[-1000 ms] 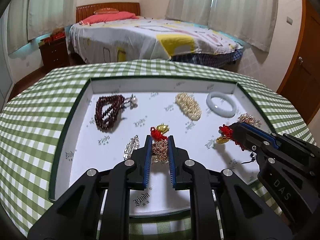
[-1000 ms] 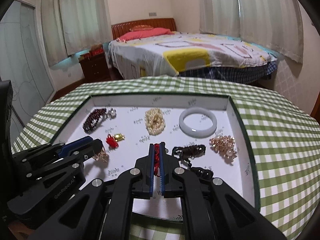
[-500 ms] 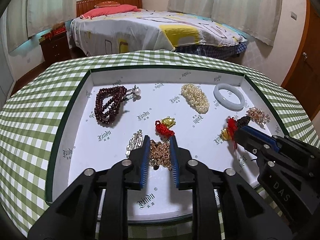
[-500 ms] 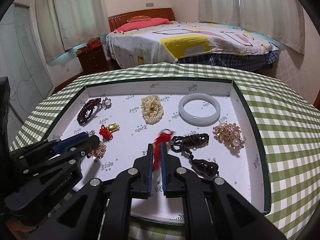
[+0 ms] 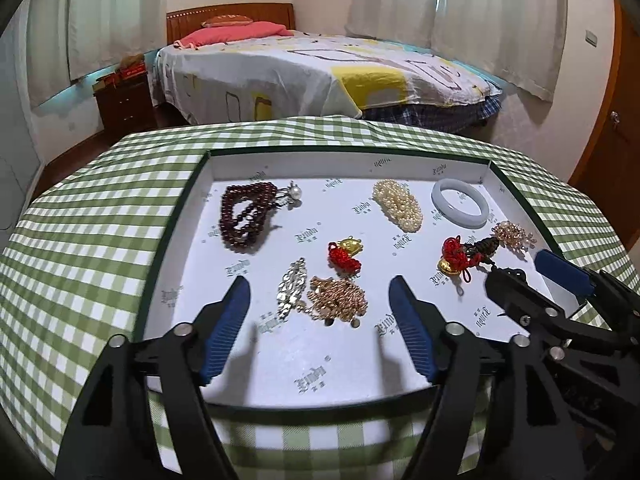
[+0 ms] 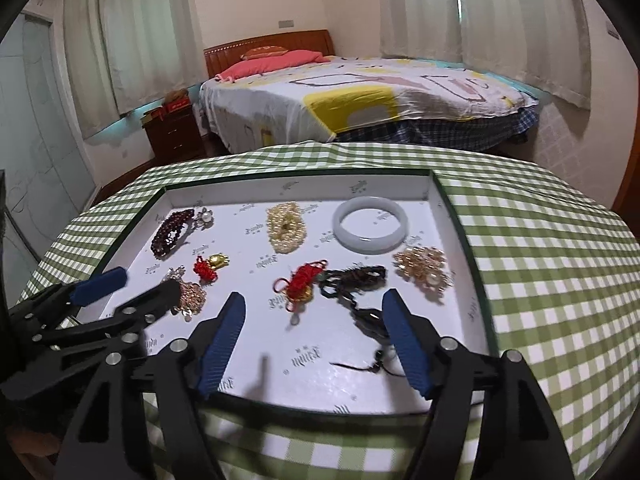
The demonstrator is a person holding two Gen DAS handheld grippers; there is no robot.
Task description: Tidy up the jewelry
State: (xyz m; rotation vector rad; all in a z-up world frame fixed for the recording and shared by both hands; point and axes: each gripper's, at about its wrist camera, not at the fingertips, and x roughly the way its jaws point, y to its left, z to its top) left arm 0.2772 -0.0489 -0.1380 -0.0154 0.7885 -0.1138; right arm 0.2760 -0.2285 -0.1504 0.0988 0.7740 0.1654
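Observation:
A white tray [image 5: 280, 376] with a dark green rim lies on the green checked table and holds the jewelry. My left gripper [image 5: 320, 286] is open above a gold chain [image 5: 340, 298] and a silver piece [image 5: 292, 288], touching neither. My right gripper [image 6: 314, 298] is open above a red knot charm [image 6: 302, 282] and a dark cord pendant [image 6: 356, 280], holding nothing. Further back lie dark red beads [image 5: 246, 216], a pearl bundle [image 5: 398, 204], a white bangle [image 5: 460, 208], a red and gold charm [image 5: 346, 252] and a gold bead cluster [image 6: 424, 266].
The right gripper shows at the right of the left wrist view [image 5: 532, 276], and the left gripper at the left of the right wrist view [image 6: 132, 284]. The checked tablecloth [image 6: 560, 280] surrounds the tray. A bed [image 5: 320, 68] stands behind the table.
Both grippers have opened wide and drawn back. The left one let go of the gold chain; the right one let go of the red knot charm, which now lies on the tray.

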